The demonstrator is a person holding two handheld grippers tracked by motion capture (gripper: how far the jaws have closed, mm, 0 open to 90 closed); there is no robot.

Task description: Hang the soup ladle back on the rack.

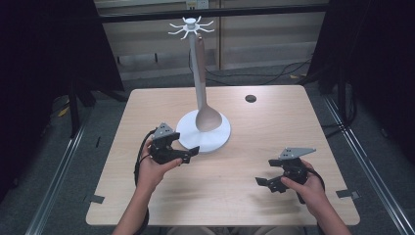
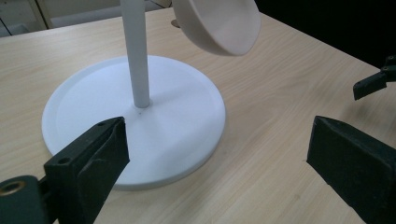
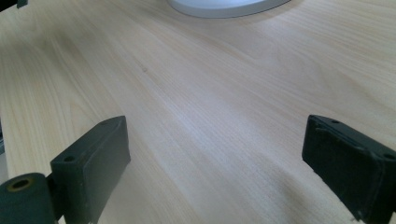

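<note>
Light wooden table [image 1: 244, 205] on grey floor [image 1: 49, 196]; black curtains [image 1: 44, 49] flank pale wall panels [image 1: 264, 34].

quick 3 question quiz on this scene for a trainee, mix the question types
1. True or false: the spoon lies flat on the table.
2. Which gripper is nearer the stand? A) left gripper B) right gripper
3. Fill in: the spoon hangs with its bowl pointing ____.

Key
1. False: it hangs from the stand's top hooks, its bowl over the white base.
2. A: the left gripper sits at the base's edge, while the right gripper is off to the side over bare table. Both are open and hold nothing.
3. Down.
</note>
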